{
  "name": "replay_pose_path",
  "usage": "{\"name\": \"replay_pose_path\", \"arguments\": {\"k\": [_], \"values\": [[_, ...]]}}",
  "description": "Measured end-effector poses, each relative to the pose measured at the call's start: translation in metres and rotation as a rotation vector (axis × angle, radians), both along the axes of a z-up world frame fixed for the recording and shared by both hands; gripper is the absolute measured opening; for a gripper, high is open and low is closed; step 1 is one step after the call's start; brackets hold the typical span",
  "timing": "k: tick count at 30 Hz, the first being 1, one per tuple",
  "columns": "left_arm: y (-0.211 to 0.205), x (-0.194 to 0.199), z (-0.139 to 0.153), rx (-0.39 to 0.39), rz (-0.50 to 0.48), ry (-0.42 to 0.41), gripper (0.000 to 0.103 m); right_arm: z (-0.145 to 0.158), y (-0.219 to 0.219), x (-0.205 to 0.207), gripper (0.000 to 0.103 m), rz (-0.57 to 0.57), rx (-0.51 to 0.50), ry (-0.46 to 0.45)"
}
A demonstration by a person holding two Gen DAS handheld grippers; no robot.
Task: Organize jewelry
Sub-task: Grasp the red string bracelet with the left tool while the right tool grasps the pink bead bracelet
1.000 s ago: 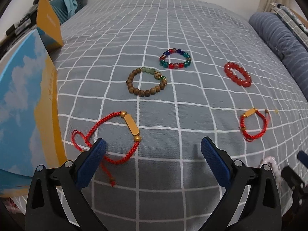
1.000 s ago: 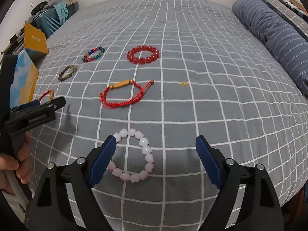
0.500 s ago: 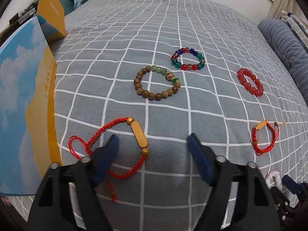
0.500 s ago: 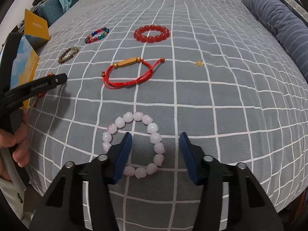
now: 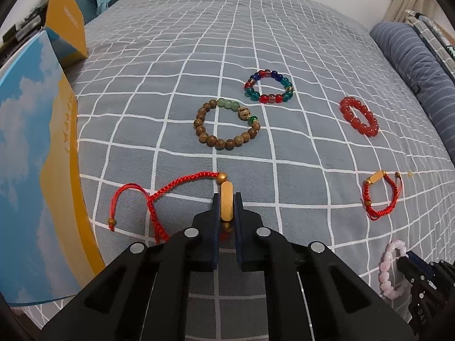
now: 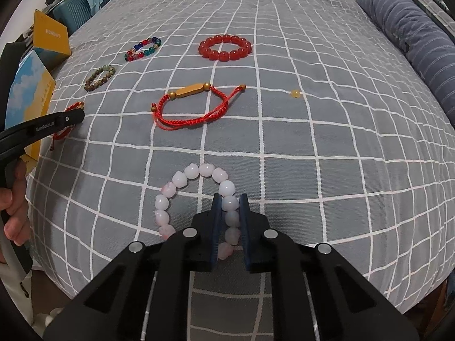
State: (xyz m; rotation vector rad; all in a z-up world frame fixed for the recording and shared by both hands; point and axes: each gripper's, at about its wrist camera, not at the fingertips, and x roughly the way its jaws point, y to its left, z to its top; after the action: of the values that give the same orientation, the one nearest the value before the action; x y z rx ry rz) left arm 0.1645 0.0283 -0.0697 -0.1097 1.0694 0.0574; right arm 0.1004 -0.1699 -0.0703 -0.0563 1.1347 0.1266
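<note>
My left gripper [image 5: 227, 199] is shut on the gold bar of a red cord bracelet [image 5: 176, 187] that lies on the grey checked bedspread, near its left edge. My right gripper [image 6: 229, 200] is shut on the beads of a pale pink bead bracelet [image 6: 182, 180], which also lies on the bedspread. A second red cord bracelet [image 6: 193, 108], a red bead bracelet [image 6: 225, 47], a multicoloured bead bracelet [image 5: 268, 86] and a brown wooden bead bracelet [image 5: 226, 125] lie spread out further back. The left gripper also shows in the right wrist view [image 6: 76, 115].
A blue and yellow box [image 5: 31, 153] with an open lid stands at the bed's left edge. A single loose yellow bead [image 6: 295, 93] lies to the right. A striped blue bolster [image 6: 412, 37] lies along the right side. The bed's front edge drops off below the grippers.
Both grippers moved forward and down and closed: the left onto the red cord bracelet's gold bar, the right onto the pink bead bracelet.
</note>
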Motion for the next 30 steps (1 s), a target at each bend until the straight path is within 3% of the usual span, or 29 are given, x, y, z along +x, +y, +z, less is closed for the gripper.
{"name": "replay_pose_path", "arguments": {"k": [30], "values": [[-0.002,-0.020,0.047,-0.019,-0.071,-0.049,0.008,0.046,0.001,-0.008,0.012,-0.018,0.035,-0.091]]}}
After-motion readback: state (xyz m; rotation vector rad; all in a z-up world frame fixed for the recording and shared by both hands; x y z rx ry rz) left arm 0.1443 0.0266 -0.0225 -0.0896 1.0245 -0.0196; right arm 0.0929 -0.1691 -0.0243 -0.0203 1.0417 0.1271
